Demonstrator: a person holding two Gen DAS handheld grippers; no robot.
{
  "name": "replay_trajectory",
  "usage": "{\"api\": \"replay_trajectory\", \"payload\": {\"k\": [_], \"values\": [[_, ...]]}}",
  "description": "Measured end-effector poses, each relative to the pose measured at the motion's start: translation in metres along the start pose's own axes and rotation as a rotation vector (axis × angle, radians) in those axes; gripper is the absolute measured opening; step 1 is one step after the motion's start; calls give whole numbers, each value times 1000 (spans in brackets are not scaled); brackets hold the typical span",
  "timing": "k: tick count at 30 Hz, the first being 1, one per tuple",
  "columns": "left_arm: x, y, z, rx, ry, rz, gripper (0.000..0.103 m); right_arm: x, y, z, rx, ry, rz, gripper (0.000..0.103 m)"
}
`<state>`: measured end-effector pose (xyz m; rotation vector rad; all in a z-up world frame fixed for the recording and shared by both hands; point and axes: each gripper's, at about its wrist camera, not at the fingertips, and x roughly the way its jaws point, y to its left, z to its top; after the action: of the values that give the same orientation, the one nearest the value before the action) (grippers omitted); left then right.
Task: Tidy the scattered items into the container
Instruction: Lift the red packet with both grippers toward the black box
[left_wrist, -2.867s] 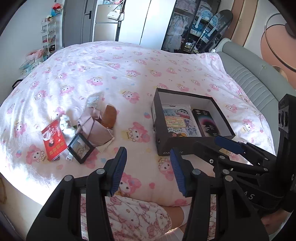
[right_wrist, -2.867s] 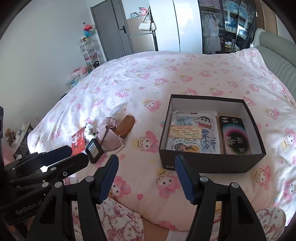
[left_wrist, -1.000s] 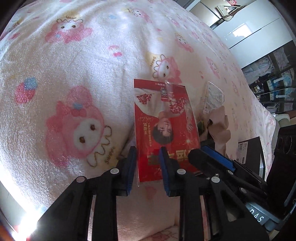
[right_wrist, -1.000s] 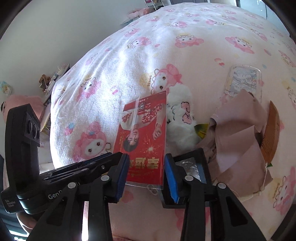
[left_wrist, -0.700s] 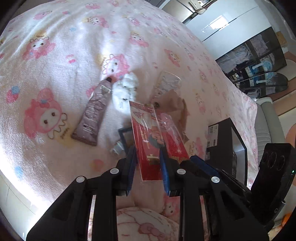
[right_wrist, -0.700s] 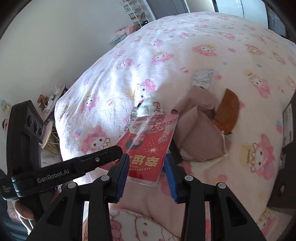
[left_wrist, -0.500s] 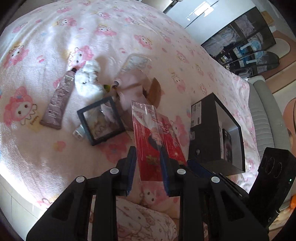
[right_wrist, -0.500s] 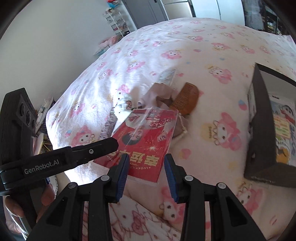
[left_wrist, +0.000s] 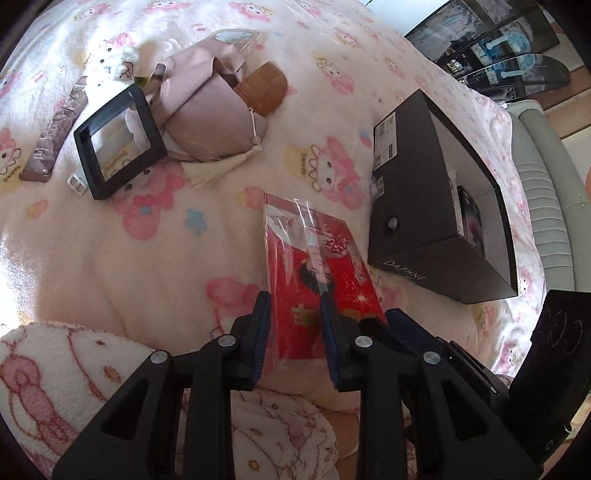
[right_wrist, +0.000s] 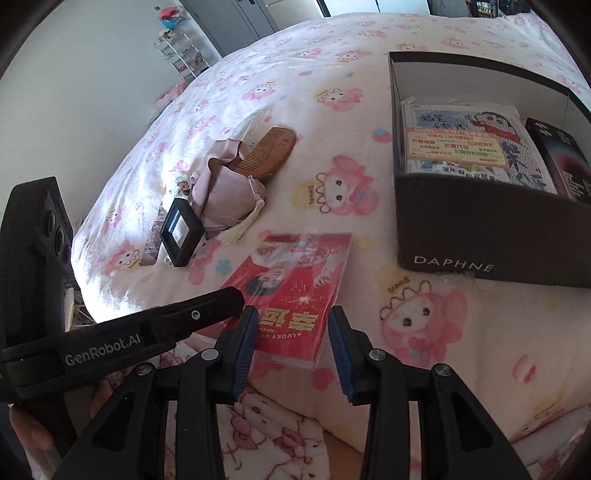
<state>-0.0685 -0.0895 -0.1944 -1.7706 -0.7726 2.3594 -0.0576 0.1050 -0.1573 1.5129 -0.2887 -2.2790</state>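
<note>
A red packet in a clear sleeve hangs just above the pink bedspread, left of the black shoebox. My left gripper is shut on its near end, one pad on top of it. One of its fingers reaches the packet's left edge in the right wrist view. My right gripper is shut across the same end, and the packet's side edges meet both pads. The box holds a comic book and a dark carton.
Left of the packet lie a pink pouch, a wooden comb, a black square frame, a brown tube, a white plush and a clear phone case. A person's patterned pyjamas fill the near edge.
Both grippers lifted the red packet off the bed from beside the pile and carried it right, toward the box. The brown tube came into view where it lay.
</note>
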Motion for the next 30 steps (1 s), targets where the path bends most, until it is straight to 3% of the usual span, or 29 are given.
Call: {"api": "replay_trajectory", "payload": {"k": [16,24,30], "values": [[22,3,2,16,32,45,27,28,1,-7,46,94,-43,36],[20,-11,26,92,30,136,29,21,-13,-6,106,88,-8,36],[38,12,34,18,77,131,31,24,-25,-4,156,95,-4,36]]}}
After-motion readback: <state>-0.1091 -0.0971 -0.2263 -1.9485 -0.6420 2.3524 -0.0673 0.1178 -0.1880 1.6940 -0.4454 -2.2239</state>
